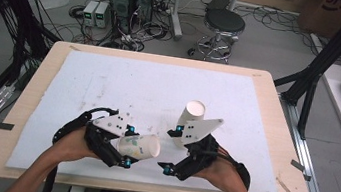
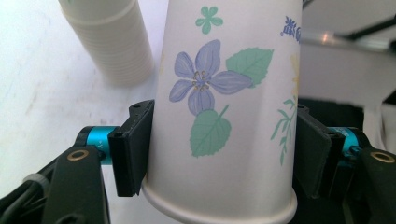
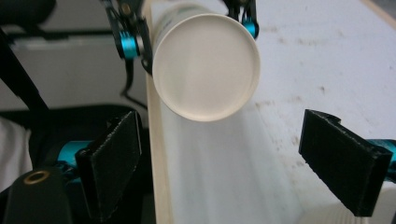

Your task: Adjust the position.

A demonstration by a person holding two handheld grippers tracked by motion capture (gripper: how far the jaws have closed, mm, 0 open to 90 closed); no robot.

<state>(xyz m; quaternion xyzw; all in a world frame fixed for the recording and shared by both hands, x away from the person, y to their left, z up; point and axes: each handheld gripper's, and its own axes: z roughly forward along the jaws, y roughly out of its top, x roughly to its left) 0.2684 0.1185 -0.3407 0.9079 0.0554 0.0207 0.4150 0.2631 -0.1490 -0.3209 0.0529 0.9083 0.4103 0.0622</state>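
Left tongs [image 1: 123, 146] are seen nearest the bench's near edge, closed on a single paper cup [image 1: 138, 146]. In the left gripper view the two black pads are pressed flat against opposite sides of the flowered cup wall, close to its rolled rim [image 2: 219, 212]. The cup is held on its side, clear of the surface, its open mouth turned toward the right tongs. A purple flower and green leaves are printed on the wall between the pads.

Right tongs [image 1: 169, 150] are held just beside the cup mouth, jaws standing wide apart. Nothing is gripped between them. In the right gripper view the pale inside of the cup [image 3: 205, 67] is seen beyond and between the open pads [image 3: 114, 158], not touched by either, with the left tongs clamped round it farther off.

A stack of nested paper cups [image 1: 190, 121] is found beyond the right tongs, partly covered by the grey plate on their top; it stands leaning, its top mouth showing. The same ribbed stack [image 2: 109, 42] is seen in the left gripper view, beyond the left pad and apart from the held cup.

All of it is carried on a white foam sheet [image 1: 125, 82] laid over the wooden bench [image 1: 39, 82]. Beyond the far edge, a round black stool [image 1: 224, 23] and floor cabling are noted.
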